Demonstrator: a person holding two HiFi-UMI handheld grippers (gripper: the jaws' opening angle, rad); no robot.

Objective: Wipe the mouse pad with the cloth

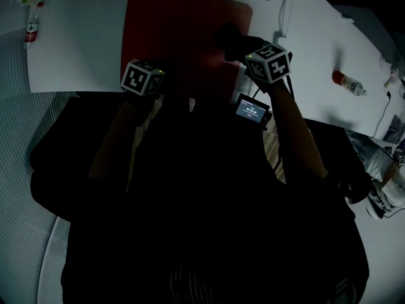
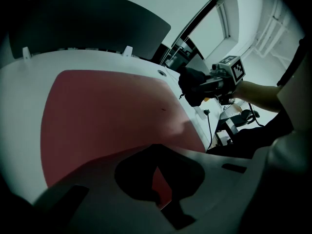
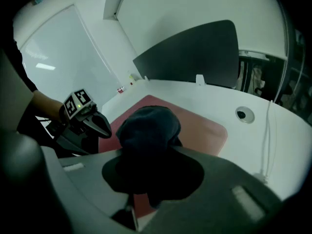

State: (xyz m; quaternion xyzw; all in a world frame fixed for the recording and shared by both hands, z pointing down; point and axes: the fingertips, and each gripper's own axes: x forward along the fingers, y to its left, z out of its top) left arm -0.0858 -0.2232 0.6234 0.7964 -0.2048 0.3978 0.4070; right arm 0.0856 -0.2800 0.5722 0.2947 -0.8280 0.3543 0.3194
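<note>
The dark cloth [image 3: 148,126] is squeezed tight in the jaws of the right gripper [image 2: 201,83]. It is held over the right side of the red mouse pad [image 1: 183,24], seen at the top middle of the head view. The jaws of the left gripper [image 2: 157,169] are closed on nothing, by the pad's lower left edge. The pad is laid on a white table [image 1: 82,43].
</note>
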